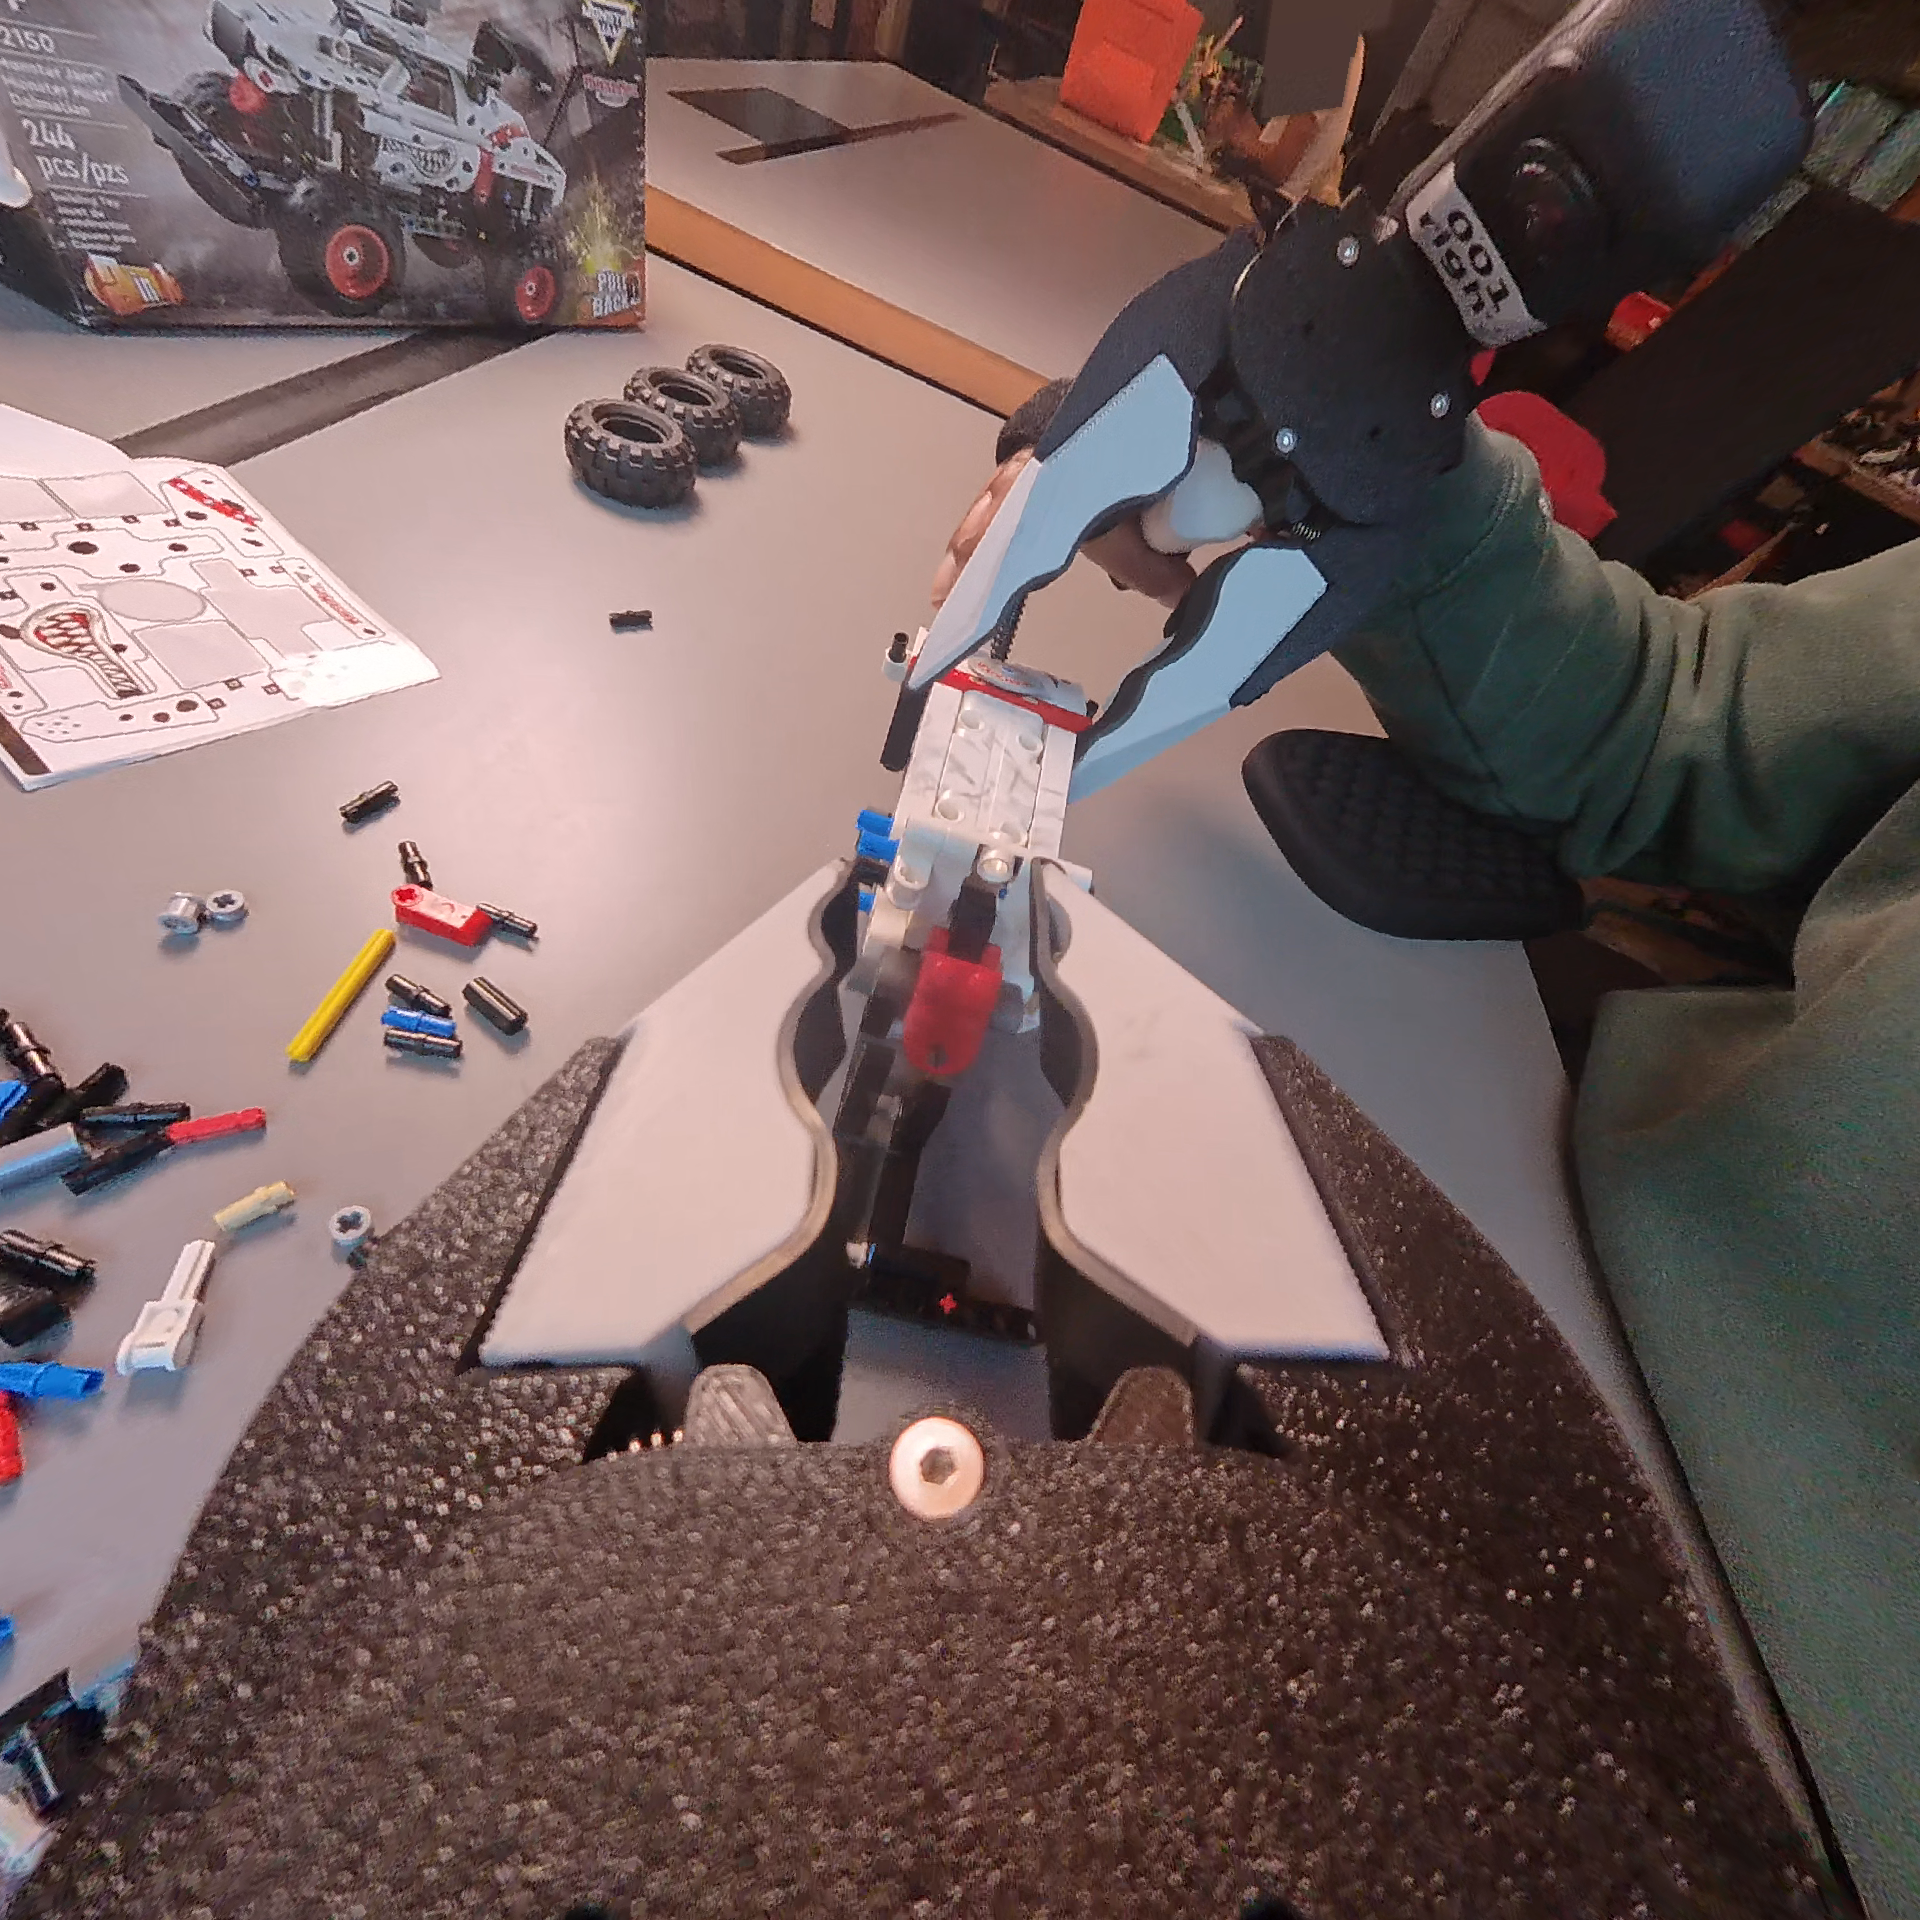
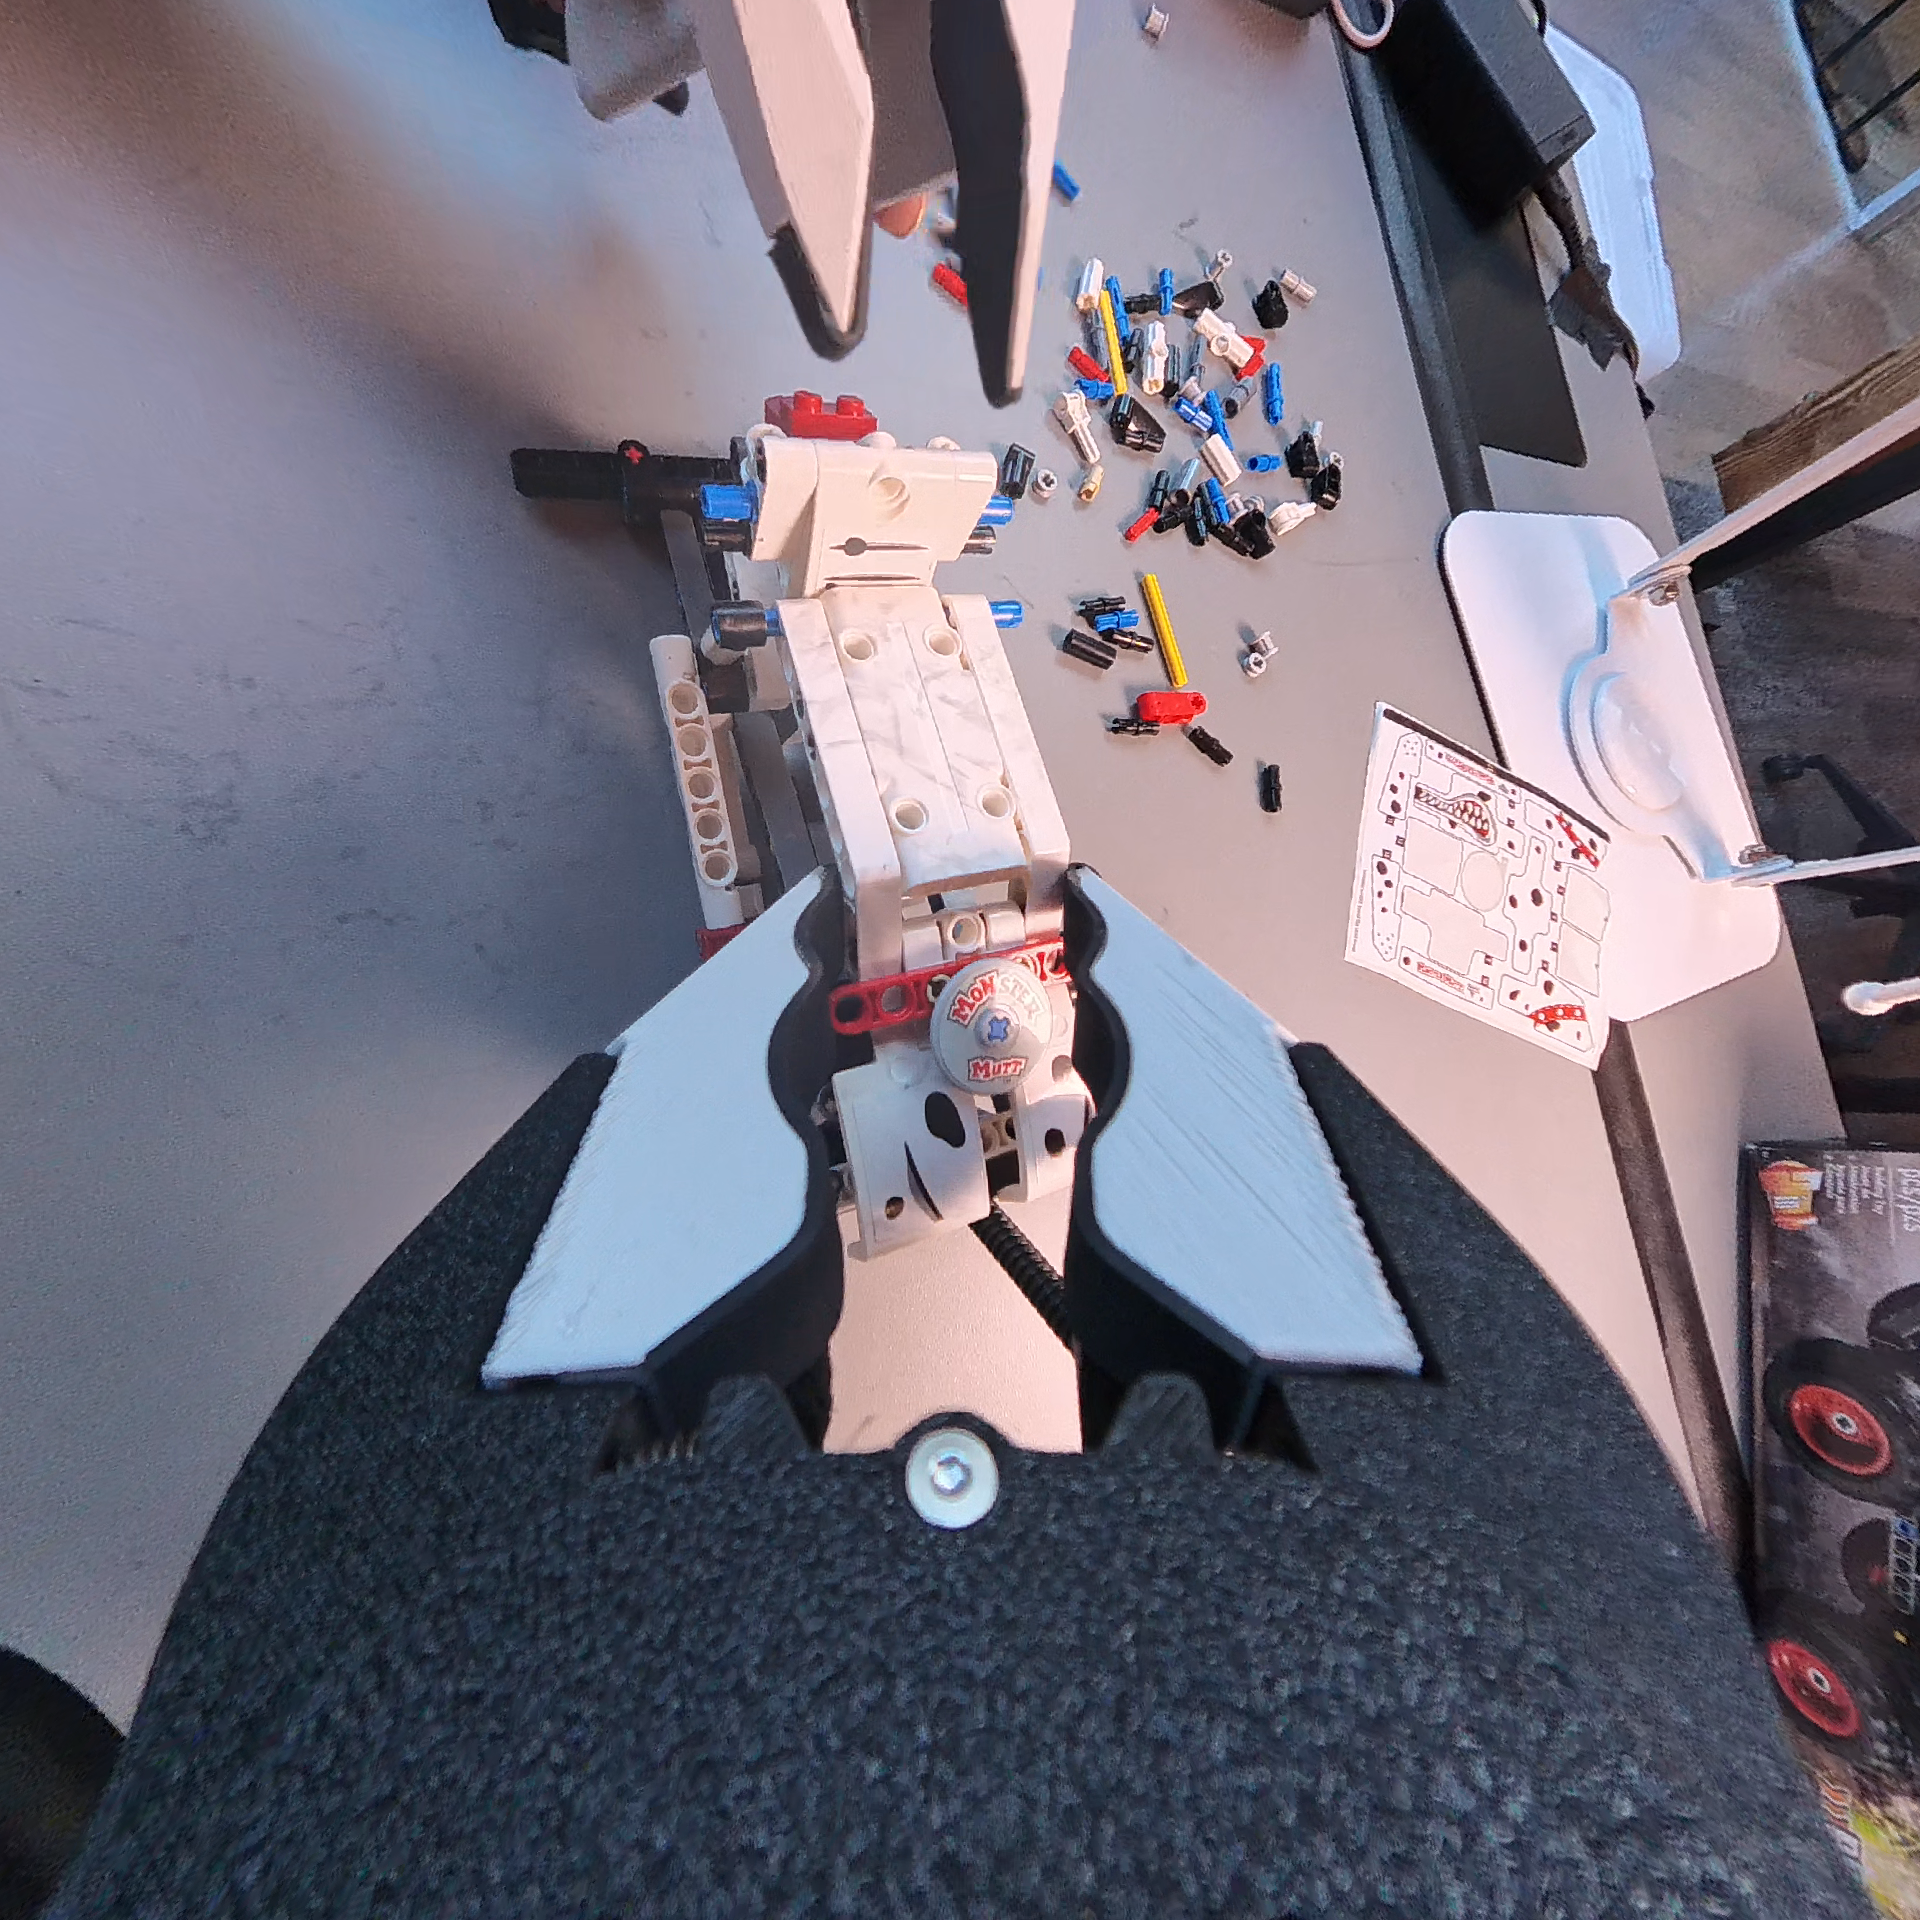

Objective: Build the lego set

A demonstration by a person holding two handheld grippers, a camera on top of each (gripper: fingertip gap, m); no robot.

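The partly built white lego truck lies on the grey table, with a red brick and a black axle beam at its far end. My right gripper is shut on its near end, by the red beam and round badge piece. It also shows in the left wrist view, clamped on the truck's far end. My left gripper is open and hovers over the other end, above a red piece. In the right wrist view the left gripper hangs just above the truck, not touching it.
Several loose pins and axles lie beside the truck. Three black tyres, a sticker sheet and the set's box sit farther off. A white stand base is at the table edge. A green sleeve holds the right gripper. There is about 8 centimeters between the tips of the two grippers.
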